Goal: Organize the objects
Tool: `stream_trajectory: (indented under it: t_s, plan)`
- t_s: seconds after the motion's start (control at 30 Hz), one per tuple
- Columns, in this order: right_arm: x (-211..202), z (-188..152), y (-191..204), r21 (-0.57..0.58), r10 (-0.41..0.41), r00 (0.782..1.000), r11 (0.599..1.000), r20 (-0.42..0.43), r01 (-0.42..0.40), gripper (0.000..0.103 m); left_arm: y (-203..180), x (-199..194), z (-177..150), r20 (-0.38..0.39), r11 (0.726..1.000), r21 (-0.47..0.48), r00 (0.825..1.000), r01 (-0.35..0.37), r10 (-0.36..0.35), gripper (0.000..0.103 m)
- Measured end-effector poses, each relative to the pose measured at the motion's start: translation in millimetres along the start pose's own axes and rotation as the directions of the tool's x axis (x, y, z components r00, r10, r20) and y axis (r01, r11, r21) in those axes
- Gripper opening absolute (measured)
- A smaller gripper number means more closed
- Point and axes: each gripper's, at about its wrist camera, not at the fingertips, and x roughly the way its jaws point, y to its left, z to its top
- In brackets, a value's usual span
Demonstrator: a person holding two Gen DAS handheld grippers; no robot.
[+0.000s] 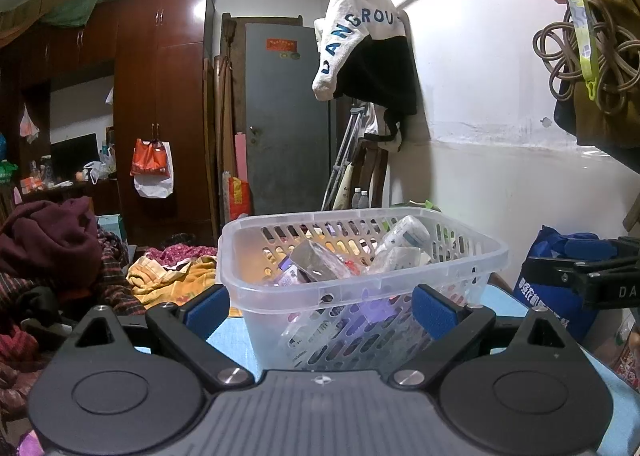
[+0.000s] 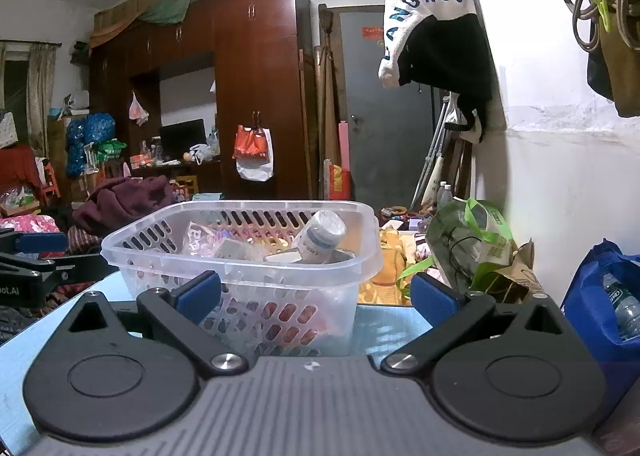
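Basket (image 1: 362,256), a clear slotted plastic one, stands on the light blue worktop (image 1: 230,330) at 12 o'clock of the left gripper (image 1: 322,310), whose blue-padded fingers (image 1: 434,310) are spread wide on either side of the near wall, with no contact visible. From the right wrist the same basket (image 2: 240,252) lies toward 11 o'clock of the right gripper (image 2: 316,294), its fingers (image 2: 200,294) likewise spread and holding nothing. Inside, a white bottle (image 2: 322,236) leans against the far wall among packets and small boxes; their labels are too blurred to read, and the lower contents show only as coloured patches through the slots. The other gripper enters each view cut off by the frame edge. A blue bag (image 2: 600,296) with a water bottle stands at 3 o'clock, partly cropped. A green-handled bag (image 2: 474,244) sits beyond the worktop edge at 1 o'clock.
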Motion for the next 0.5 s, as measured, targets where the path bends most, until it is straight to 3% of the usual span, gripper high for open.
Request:
stream_trajectory:
  t_s: [0.5]
  plan:
    - [0.0,-0.1,-1.6,-0.005,0.002,1.0,1.0,-0.003,-0.002,0.103,-3.2,1.6,-0.3,-0.005,1.0,-0.006,1.0,0.005,-0.005,0.099]
